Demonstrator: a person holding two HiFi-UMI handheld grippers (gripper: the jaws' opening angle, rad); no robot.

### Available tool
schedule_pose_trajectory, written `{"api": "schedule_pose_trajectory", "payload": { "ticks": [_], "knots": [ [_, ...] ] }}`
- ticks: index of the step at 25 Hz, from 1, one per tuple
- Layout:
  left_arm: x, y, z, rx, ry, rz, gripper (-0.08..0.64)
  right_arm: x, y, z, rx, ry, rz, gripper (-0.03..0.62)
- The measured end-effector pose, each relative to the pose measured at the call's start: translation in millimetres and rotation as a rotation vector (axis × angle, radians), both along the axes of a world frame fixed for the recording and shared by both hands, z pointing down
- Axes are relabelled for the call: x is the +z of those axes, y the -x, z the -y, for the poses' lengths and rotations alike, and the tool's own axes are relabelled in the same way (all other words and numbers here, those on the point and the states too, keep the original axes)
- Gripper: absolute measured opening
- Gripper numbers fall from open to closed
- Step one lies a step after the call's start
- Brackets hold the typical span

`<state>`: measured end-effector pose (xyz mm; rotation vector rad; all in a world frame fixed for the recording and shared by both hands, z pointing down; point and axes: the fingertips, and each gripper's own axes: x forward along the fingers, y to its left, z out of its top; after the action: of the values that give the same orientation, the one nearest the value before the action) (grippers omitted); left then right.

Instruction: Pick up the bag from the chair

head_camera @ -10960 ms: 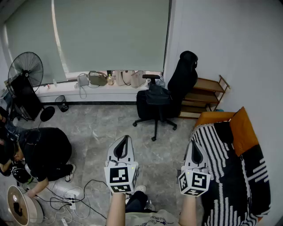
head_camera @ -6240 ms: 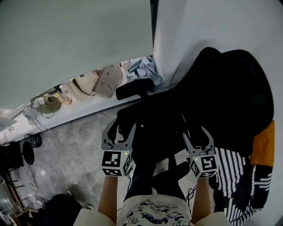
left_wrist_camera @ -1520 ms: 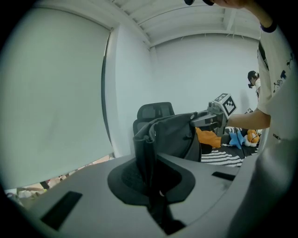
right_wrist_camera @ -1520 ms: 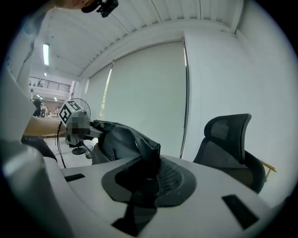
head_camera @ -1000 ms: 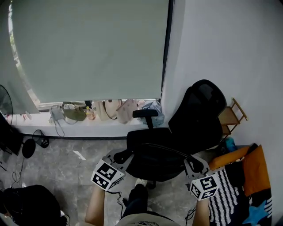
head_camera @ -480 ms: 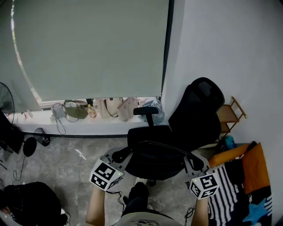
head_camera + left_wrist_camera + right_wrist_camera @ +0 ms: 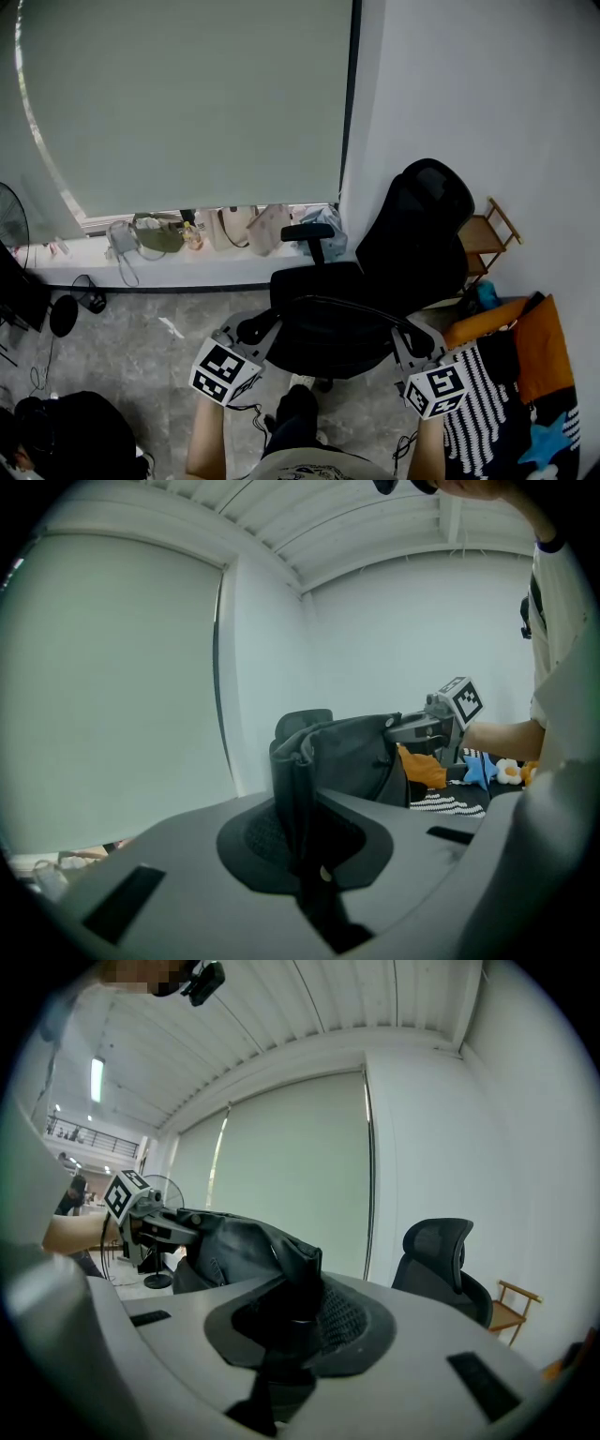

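We hold the black bag stretched between our two tools, lifted in front of the black office chair. Our left gripper is clamped on the fabric at one end. Our right gripper is clamped on the other end. Both pairs of jaws are nearly together, pinching bunched folds.

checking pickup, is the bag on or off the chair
Off: the bag hangs between left hand-held gripper and right hand-held gripper, clear of the chair.

Handbags along windowsill, wooden rack nearby
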<state>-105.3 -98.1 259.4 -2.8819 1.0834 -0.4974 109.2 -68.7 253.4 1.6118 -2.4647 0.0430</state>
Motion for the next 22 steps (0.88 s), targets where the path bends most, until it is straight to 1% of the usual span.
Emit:
{"api": "schedule_pose_trajectory", "payload": {
  "ticks": [12,22],
  "knots": [
    [-2.0,4.1,-1.4,0.003,0.002,-0.012,0.025,-5.2,4.0,1.1,0.005,-0.006,-0.008,0.084],
    [-5.2,-1.6,0.8,0.012,-0.009,-0.015,0.024,-6.9,-1.7,1.2,0.017,-0.011,-0.001,0.084]
  ]
}}
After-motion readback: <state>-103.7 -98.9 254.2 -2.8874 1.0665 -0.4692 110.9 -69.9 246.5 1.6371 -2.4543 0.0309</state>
